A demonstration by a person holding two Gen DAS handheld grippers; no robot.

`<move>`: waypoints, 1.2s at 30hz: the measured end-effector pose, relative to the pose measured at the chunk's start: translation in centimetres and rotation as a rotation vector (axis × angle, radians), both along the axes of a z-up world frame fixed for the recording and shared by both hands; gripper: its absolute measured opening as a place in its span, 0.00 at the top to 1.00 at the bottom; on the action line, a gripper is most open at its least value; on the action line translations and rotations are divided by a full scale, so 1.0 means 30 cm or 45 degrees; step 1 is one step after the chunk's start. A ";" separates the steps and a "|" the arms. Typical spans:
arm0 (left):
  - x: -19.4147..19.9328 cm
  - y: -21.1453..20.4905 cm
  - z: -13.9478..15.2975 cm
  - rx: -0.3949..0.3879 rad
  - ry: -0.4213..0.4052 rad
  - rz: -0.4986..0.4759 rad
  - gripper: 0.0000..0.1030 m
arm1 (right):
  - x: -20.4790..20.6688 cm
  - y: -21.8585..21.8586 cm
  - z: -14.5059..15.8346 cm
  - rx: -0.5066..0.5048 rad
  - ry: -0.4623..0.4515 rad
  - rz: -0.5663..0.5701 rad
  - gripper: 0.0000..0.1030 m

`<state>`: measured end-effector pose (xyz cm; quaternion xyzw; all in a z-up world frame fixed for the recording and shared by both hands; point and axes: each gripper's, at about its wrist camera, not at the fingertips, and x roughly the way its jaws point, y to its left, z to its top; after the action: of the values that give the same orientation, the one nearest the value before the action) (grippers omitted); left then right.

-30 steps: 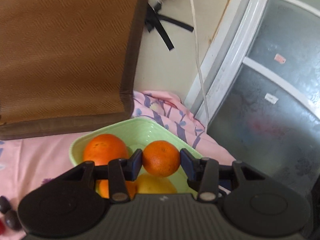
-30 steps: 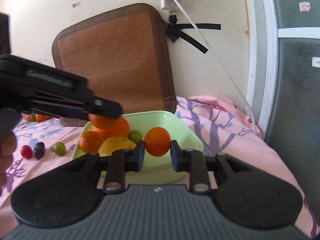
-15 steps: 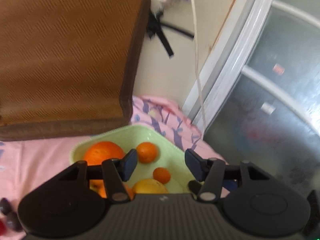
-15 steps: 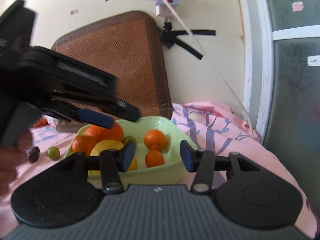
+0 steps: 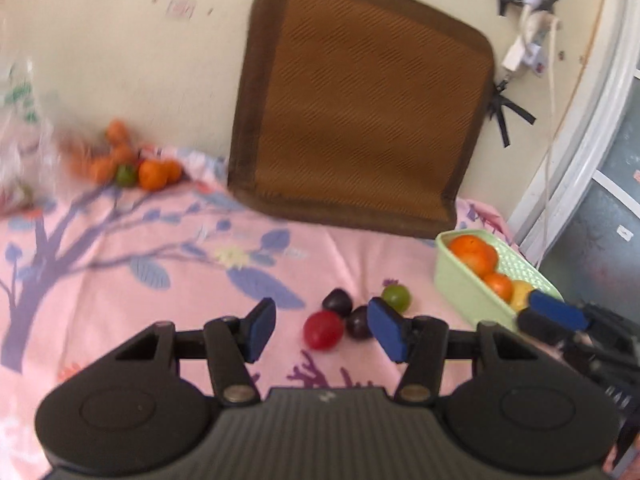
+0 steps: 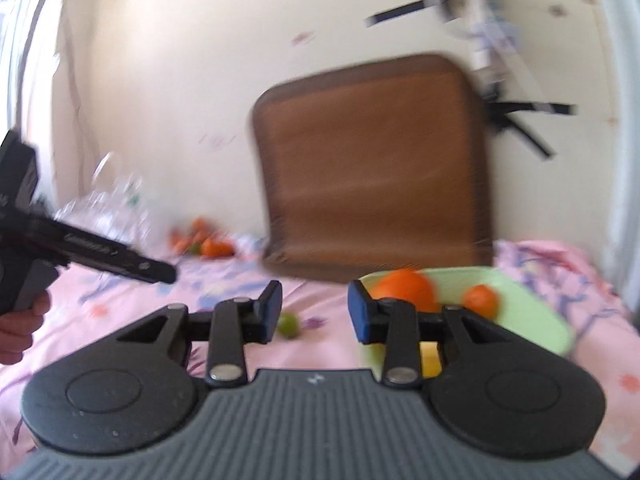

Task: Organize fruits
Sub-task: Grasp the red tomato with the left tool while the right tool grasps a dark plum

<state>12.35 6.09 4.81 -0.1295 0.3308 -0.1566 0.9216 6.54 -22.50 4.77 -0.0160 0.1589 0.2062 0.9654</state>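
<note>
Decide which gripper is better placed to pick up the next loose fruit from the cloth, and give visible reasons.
Left. The left gripper is open with the red fruit between its fingers. The right gripper is open too, facing only the green fruit.

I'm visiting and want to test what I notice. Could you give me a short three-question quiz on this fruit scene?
1. True or false: the left gripper is holding an orange.
2. Which fruit lies nearest the green basket? A) red fruit B) small green fruit C) dark plum
3. Fill in: the basket sits on a ____ floral cloth.

Key: 1. False, its jaws are open and empty, as are those of the right gripper. 2. B. 3. pink.
</note>
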 end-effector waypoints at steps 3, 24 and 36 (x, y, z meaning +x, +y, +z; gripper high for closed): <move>0.012 0.038 -0.042 -0.105 0.022 0.005 0.50 | 0.079 0.132 -0.052 -0.084 0.107 0.102 0.62; 0.061 -0.033 -0.099 -0.015 0.034 -0.101 0.43 | 0.191 0.195 -0.130 -0.221 0.247 0.135 0.70; -0.010 -0.132 -0.082 0.061 0.001 -0.144 0.72 | 0.076 0.057 -0.139 -0.121 0.267 0.025 0.70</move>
<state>12.04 2.14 2.34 -0.0884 0.3414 -0.2004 0.9140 8.81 -20.80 0.61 -0.0418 0.2684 0.2084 0.9396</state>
